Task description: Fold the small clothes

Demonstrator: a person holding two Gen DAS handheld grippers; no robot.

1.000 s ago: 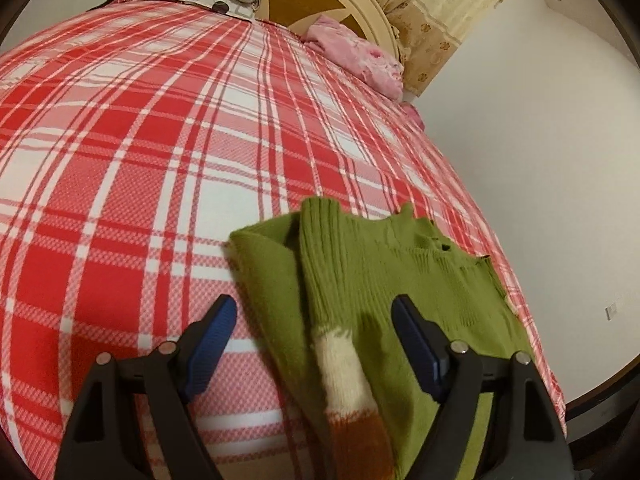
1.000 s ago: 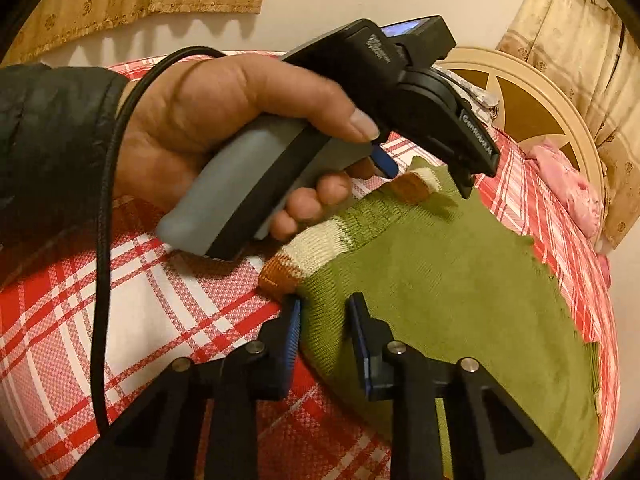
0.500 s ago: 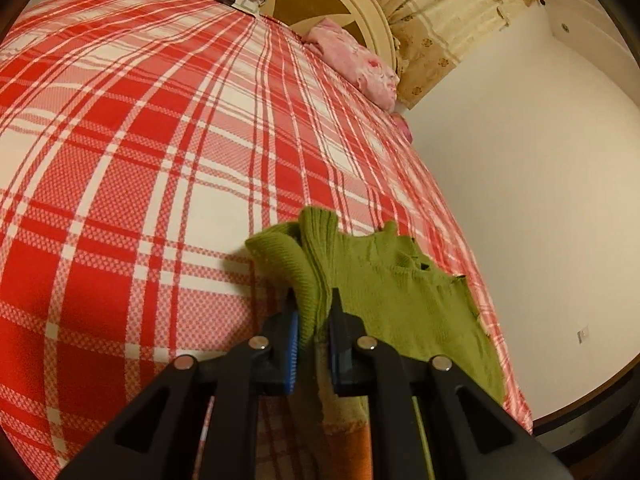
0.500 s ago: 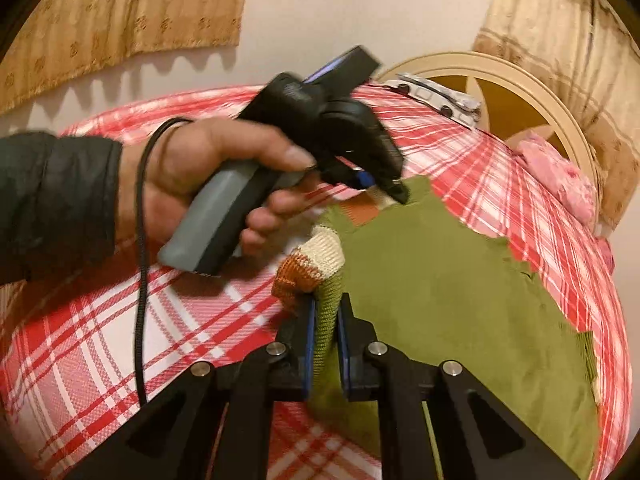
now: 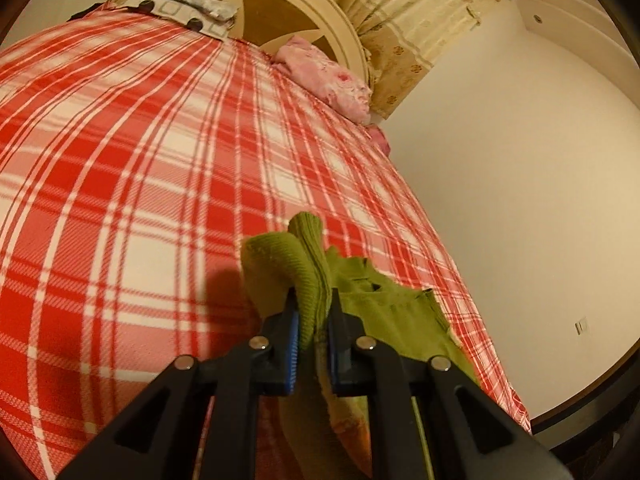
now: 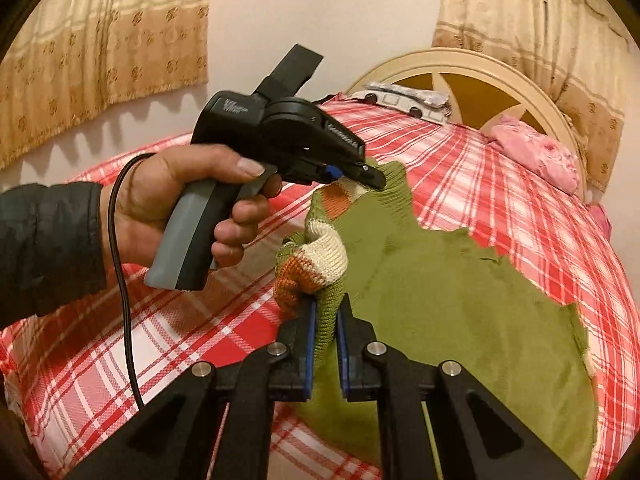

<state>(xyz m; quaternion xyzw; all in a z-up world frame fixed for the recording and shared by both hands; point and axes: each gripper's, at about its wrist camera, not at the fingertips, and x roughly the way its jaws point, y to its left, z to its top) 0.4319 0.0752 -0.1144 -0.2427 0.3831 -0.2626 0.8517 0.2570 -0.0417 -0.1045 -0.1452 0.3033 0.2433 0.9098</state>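
Left hand-held gripper (image 5: 311, 334) clamped on green sweater (image 6: 460, 300) ribbed edge; right hand-held gripper (image 6: 326, 334) pinching its striped sleeve, lifted slightly off plaid bed (image 5: 120, 200).

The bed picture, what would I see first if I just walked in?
Probably the green sweater lying on the red plaid bedspread, because the colors clash so loudly. Both tools are shut on its near edge: the right tool pinches the striped sleeve, the left tool a bunched green fold. At the far end, a pink pillow leans against the round headboard.
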